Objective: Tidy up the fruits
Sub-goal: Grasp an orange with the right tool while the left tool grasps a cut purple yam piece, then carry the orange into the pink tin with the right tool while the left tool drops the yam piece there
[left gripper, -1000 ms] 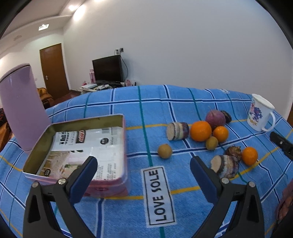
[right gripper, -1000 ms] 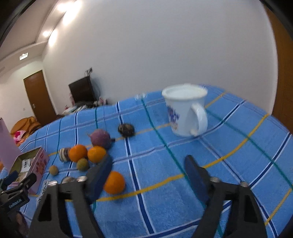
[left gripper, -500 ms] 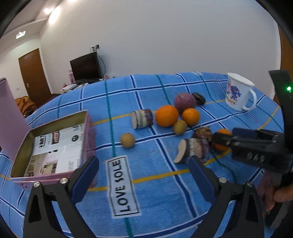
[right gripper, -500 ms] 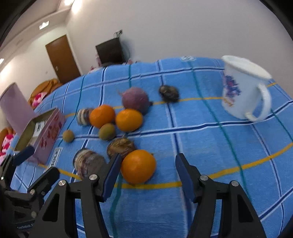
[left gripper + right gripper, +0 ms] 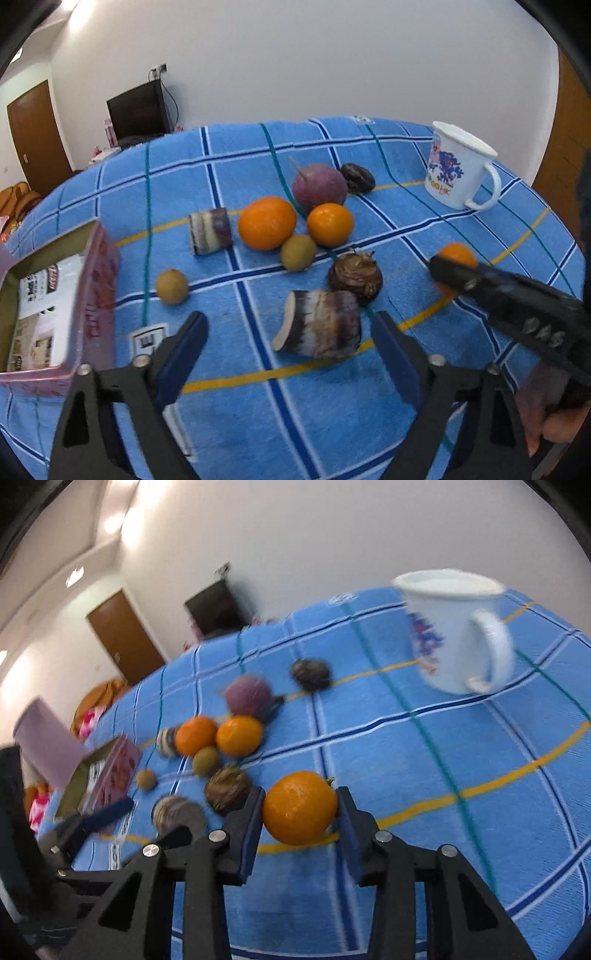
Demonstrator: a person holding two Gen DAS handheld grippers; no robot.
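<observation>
orange (image 5: 300,806) | round, claw-gripped | other fruits (image 5: 291,236) clustered on cloth

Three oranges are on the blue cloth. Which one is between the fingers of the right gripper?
The lone orange, nearest the camera and apart from the pile. The right gripper fingers press on both of its sides; the other two oranges lie together, untouched.

Woven terry-like cloth (image 5: 388,398) (matt, checked) covers the table; the mug (image 5: 456,635) looks glossy, the orange (image 5: 300,806) dimpled.

Blue checked cloth (image 5: 369,424) carries fruits (image 5: 266,222), mug (image 5: 458,166), pink tin (image 5: 94,295).
</observation>
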